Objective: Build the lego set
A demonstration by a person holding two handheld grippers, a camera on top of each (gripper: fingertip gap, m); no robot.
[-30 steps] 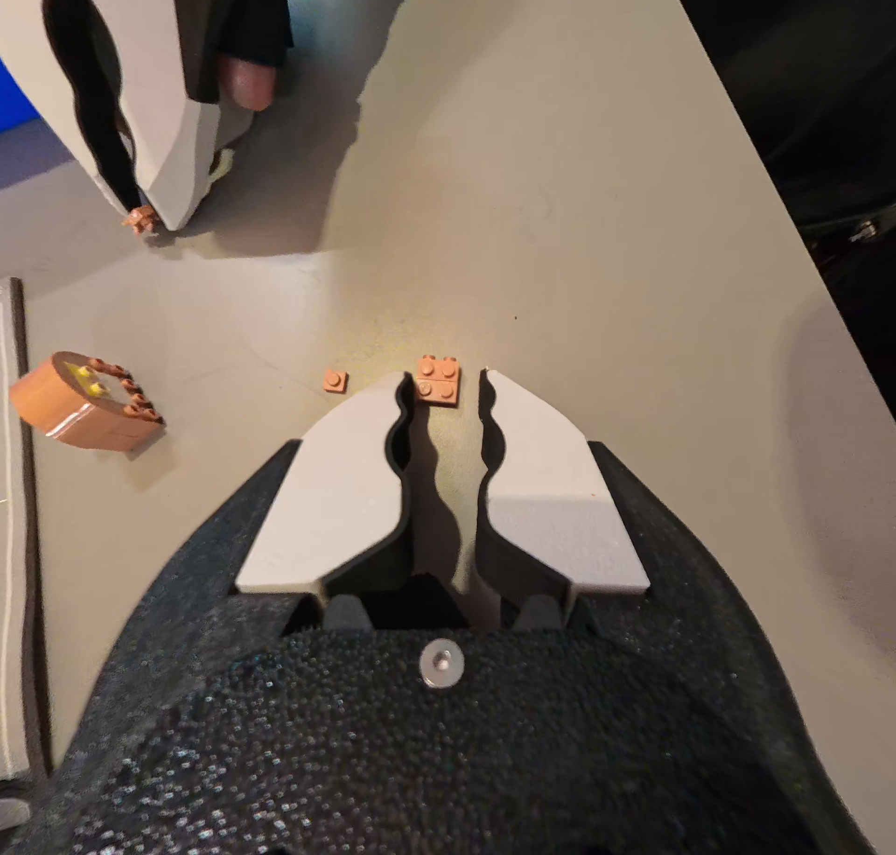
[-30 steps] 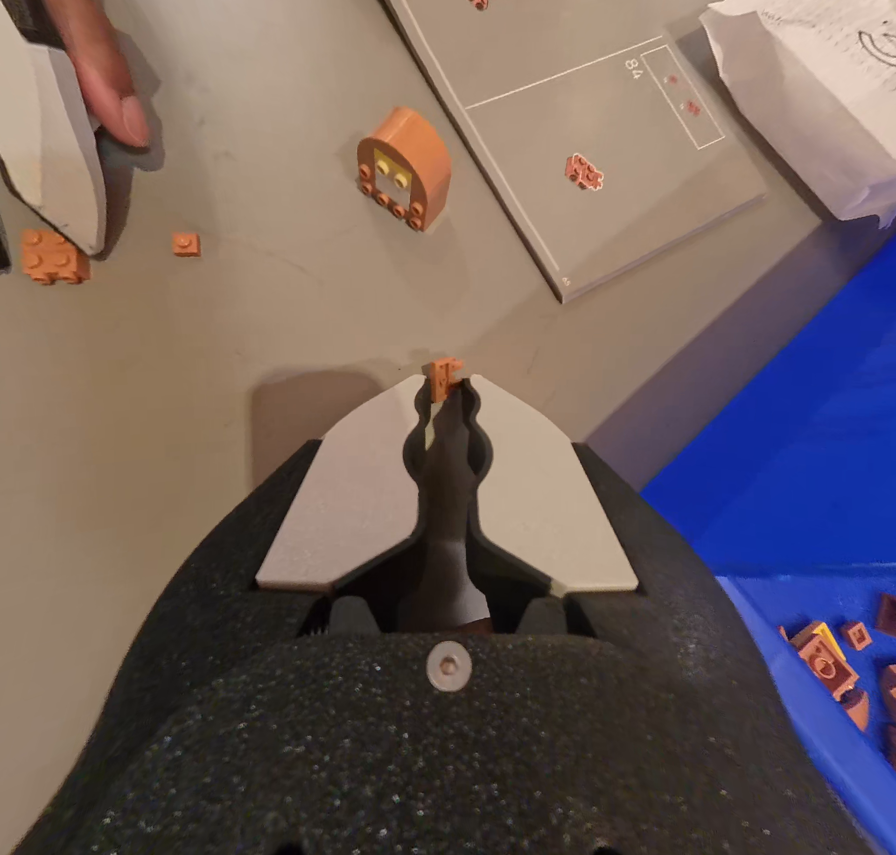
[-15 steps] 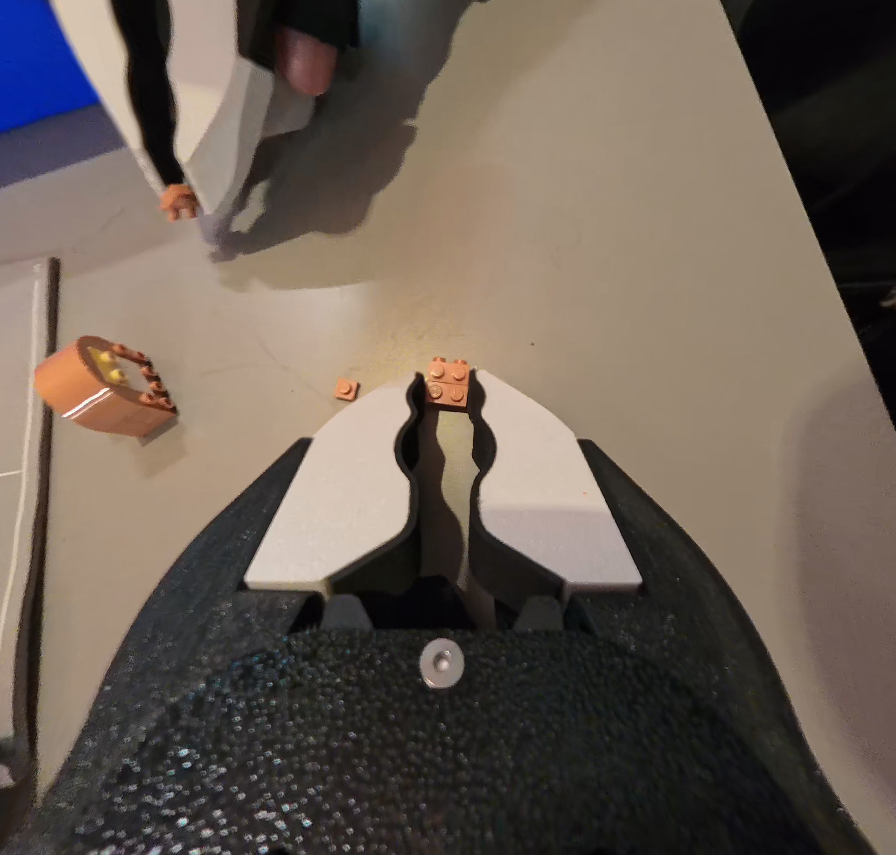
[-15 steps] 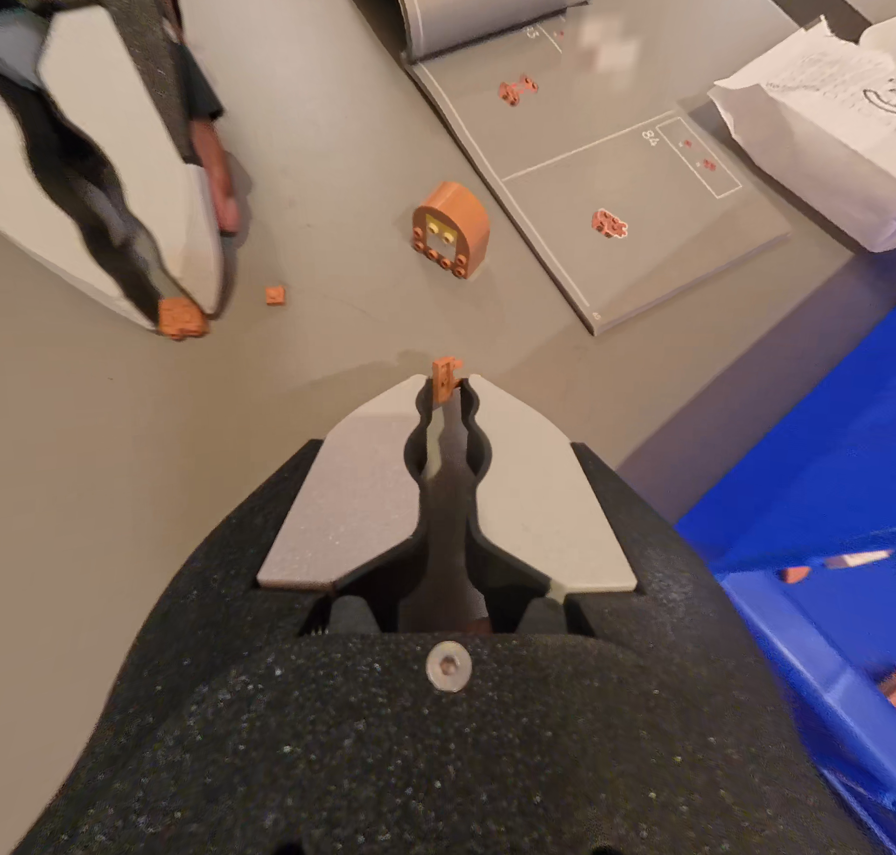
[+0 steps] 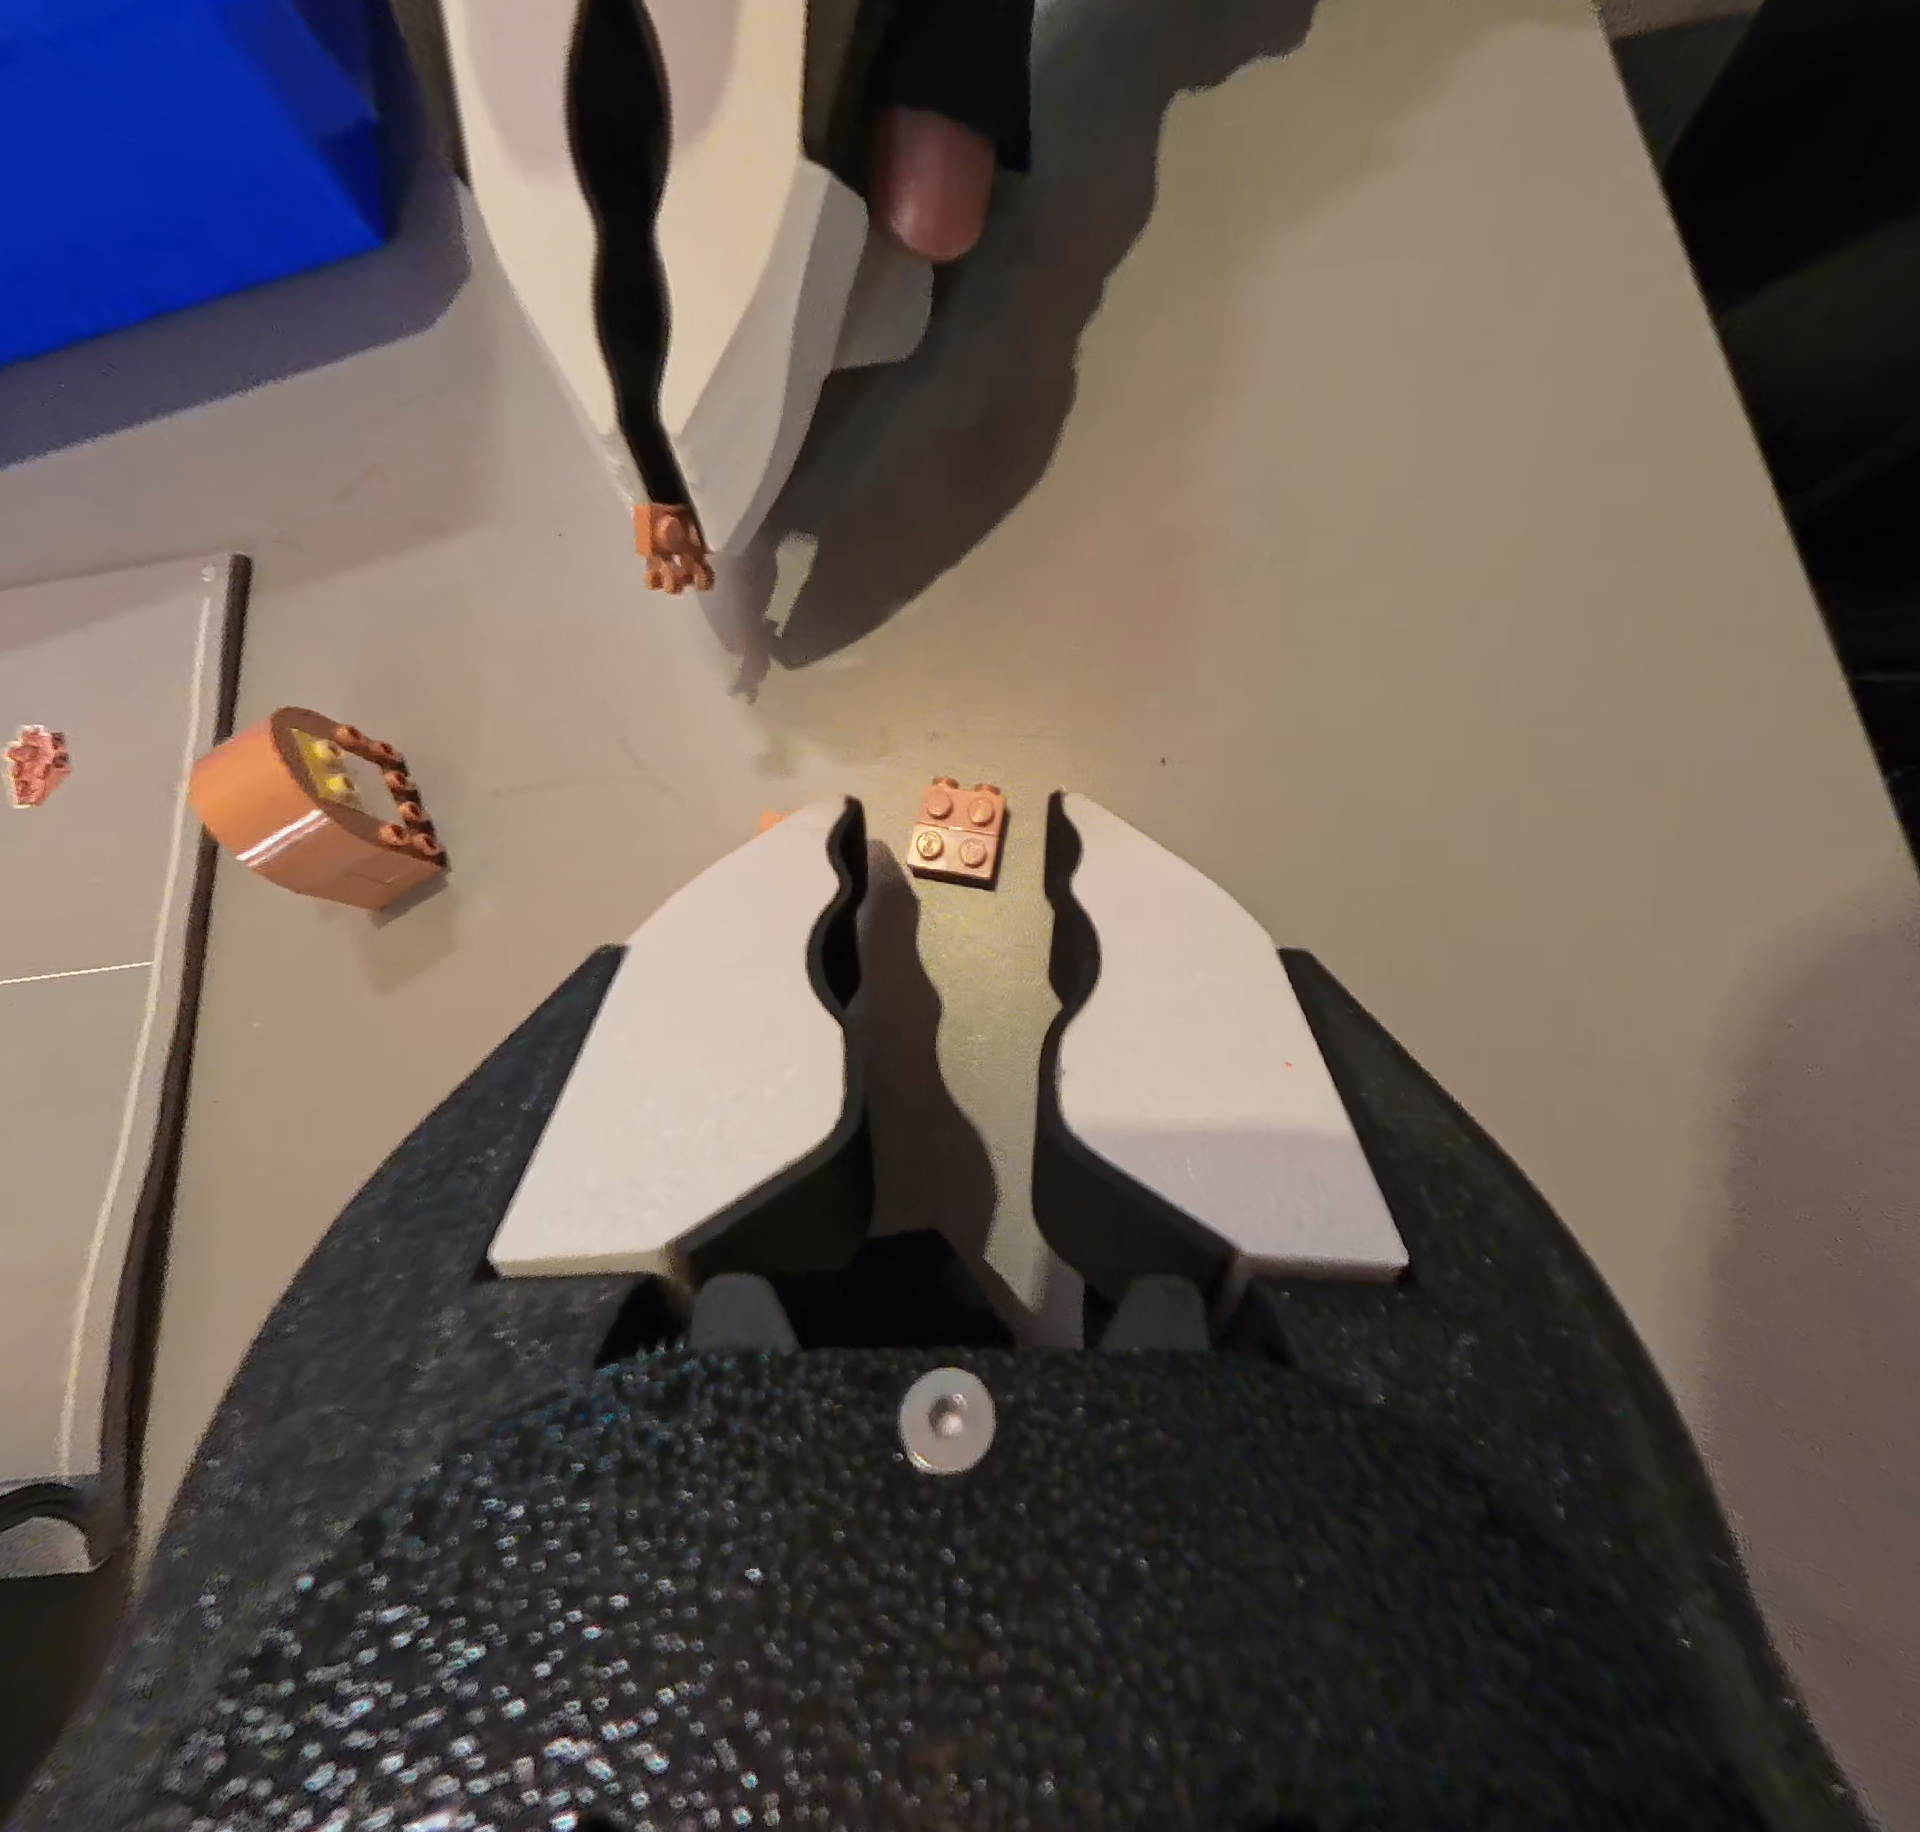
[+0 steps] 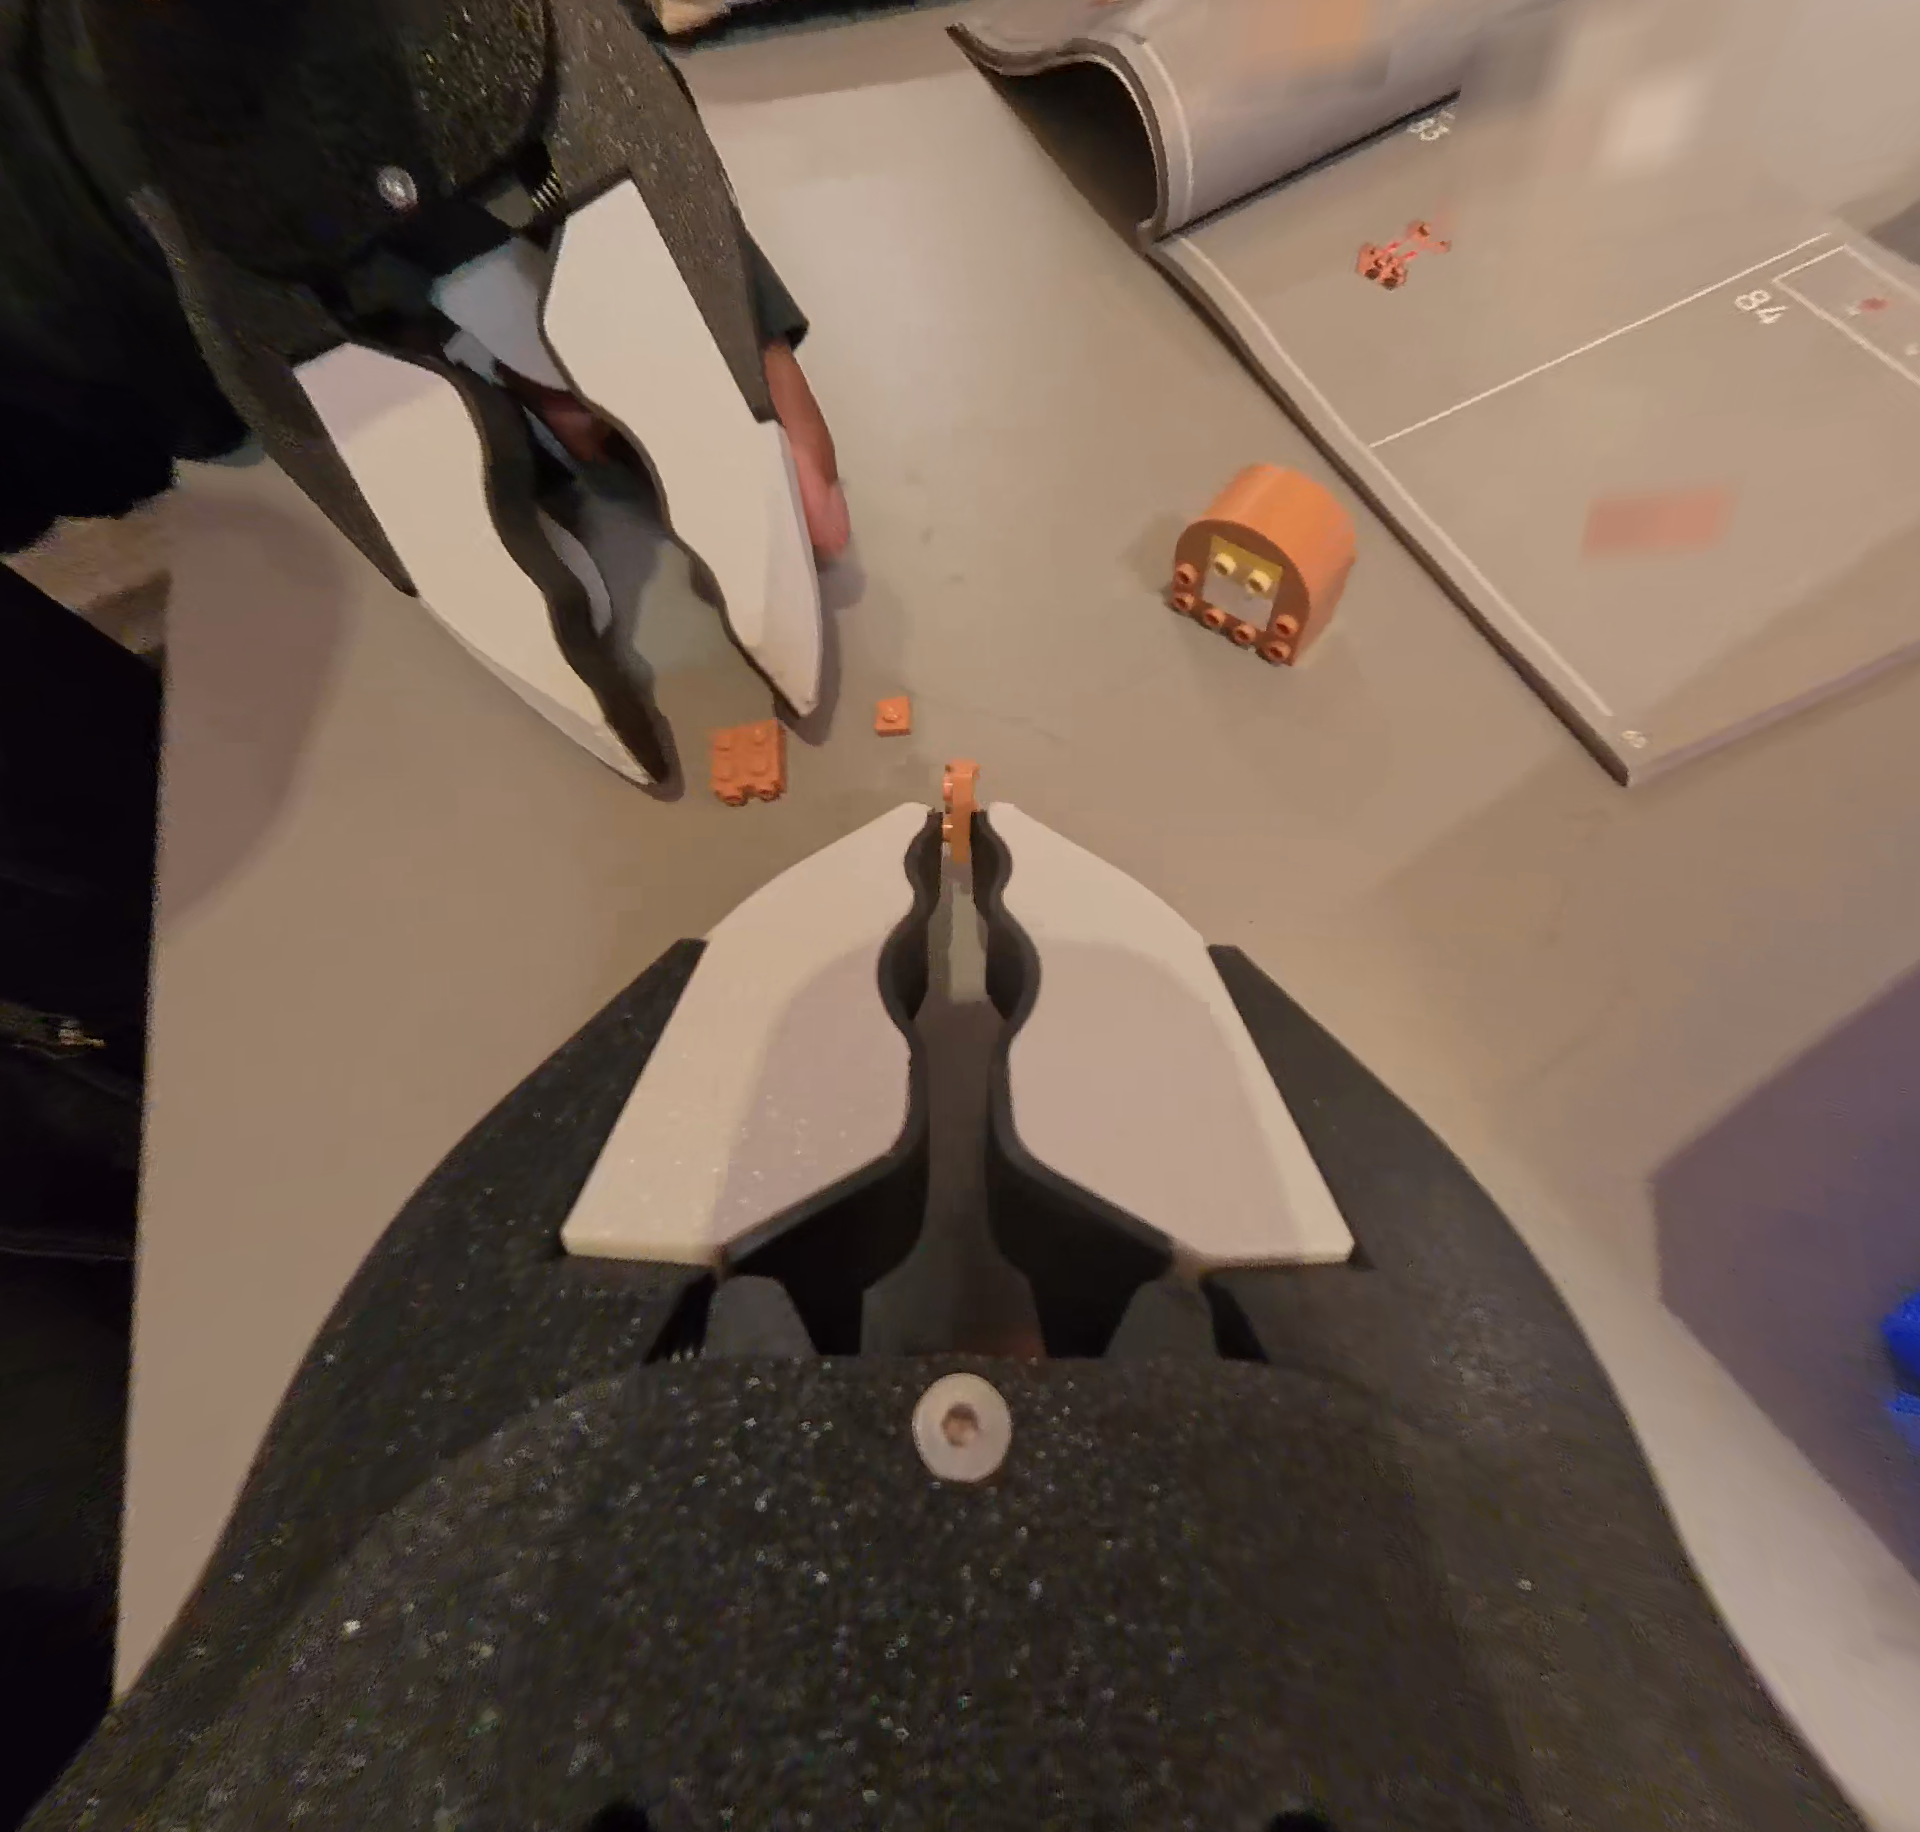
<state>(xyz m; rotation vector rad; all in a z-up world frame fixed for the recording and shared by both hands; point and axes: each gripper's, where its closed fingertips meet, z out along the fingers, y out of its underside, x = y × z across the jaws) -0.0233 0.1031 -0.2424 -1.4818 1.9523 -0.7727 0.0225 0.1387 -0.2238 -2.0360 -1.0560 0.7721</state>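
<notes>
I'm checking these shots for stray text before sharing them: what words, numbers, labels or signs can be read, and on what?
Open grey instruction booklet: printed page numbers beside its ruled boxes. I do not copy out writing, and the one near the fold is blurred anyway.
Orange four-stud brick: the marks on its studs are too small to read.
Blue bin and orange arched block: no writing visible.

My left gripper [image 5: 954, 826] has a rough, pebbled black plastic body, flecked with glints, and smooth matt grey fingers [image 5: 727, 1003] edged in black; a shiny metal screw [image 5: 945, 1417] sits near its middle. The square orange plastic brick [image 5: 958, 837] between the fingers is smooth and faintly glossy. The beige tabletop [image 5: 1351, 639] is matt. Far left, the blue plastic bin [image 5: 177, 120] looks smooth. My right gripper [image 6: 961, 821] pinches a thin orange plastic plate [image 6: 960, 811]; the grey paper booklet [image 6: 1610, 494] beyond is matt.
</notes>
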